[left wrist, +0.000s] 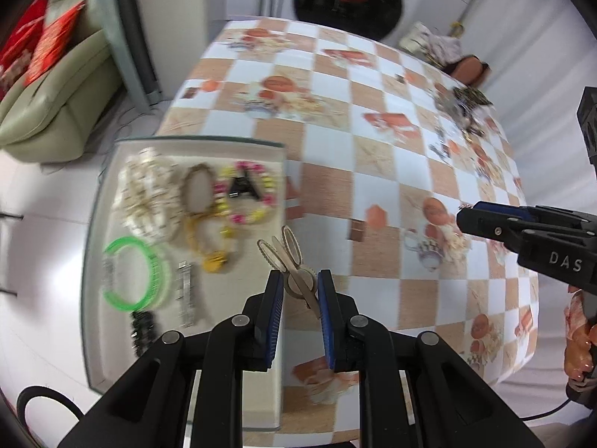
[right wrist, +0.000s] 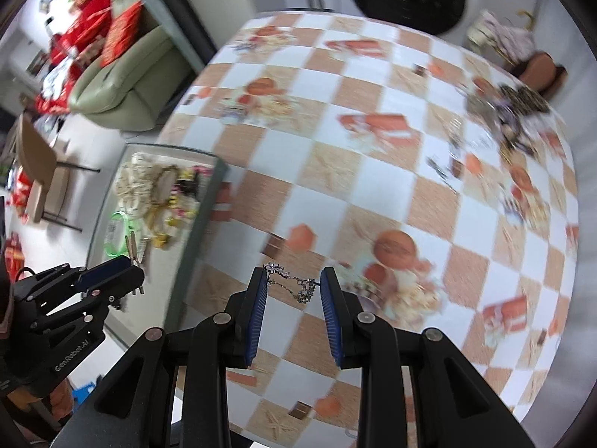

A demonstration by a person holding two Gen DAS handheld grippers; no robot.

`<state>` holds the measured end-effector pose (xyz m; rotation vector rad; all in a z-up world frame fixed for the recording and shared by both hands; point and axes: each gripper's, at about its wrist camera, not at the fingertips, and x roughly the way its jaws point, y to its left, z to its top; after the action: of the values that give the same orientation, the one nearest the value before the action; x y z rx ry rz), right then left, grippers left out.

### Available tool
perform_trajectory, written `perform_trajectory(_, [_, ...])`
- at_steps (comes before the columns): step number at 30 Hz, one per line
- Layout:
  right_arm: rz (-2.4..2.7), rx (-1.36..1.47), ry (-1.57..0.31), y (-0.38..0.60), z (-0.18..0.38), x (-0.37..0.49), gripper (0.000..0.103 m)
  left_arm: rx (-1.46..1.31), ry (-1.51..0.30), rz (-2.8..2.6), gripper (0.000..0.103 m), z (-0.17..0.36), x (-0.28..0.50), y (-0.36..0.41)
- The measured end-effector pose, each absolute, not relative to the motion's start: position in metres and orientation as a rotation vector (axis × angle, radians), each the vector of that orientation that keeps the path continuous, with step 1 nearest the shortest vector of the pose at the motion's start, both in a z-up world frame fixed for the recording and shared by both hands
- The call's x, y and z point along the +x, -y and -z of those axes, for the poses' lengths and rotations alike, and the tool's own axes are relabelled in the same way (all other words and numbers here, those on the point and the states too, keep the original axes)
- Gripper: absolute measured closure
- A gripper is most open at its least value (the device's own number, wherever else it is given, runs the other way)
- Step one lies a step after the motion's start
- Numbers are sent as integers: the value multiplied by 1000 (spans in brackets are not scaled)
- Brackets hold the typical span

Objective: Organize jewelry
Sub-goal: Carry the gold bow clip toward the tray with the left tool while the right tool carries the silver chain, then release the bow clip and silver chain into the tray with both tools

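1. The desk point(left wrist: 391, 171), covered in an orange-and-white checked cloth, fills both of my views; a blurred heap of unsorted jewelry point(left wrist: 464, 108) sits near its far right edge.
2. A shallow cream tray point(left wrist: 238, 403) lies at the desk's left edge. In it I see a pale beaded necklace point(left wrist: 147, 194), a tan oval bracelet point(left wrist: 197, 188), a pink-and-yellow bead bracelet point(left wrist: 248, 194) ringing a small black piece, a green bangle point(left wrist: 132, 274), a silver watch band point(left wrist: 186, 293) and a dark beaded strand point(left wrist: 143, 330).
3. My left gripper point(left wrist: 300, 287) hangs over the tray's right rim. Its fingers point(left wrist: 274, 298) pinch a beige hair clip point(left wrist: 287, 257) by its round end (the two looped prongs point away from me, above the tray).
4. My right gripper point(right wrist: 293, 285) is above the checked cloth, well to the right of the tray. Its fingers point(right wrist: 257, 310) stand a little spread, and a fine silver chain point(right wrist: 294, 285) stretches between the tips; I cannot tell how firmly it is caught.
5. In the left wrist view, the right gripper's tips look nearly together, with a glint of chain at the end.
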<state>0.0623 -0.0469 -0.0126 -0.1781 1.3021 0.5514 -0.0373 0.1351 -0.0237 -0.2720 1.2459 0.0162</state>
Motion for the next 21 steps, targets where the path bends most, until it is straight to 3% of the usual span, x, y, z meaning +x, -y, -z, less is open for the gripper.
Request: perform_trajectory(21, [-856, -379, -1361, -98, 43, 23, 71, -389, -1326, -221, 80, 75, -100, -200])
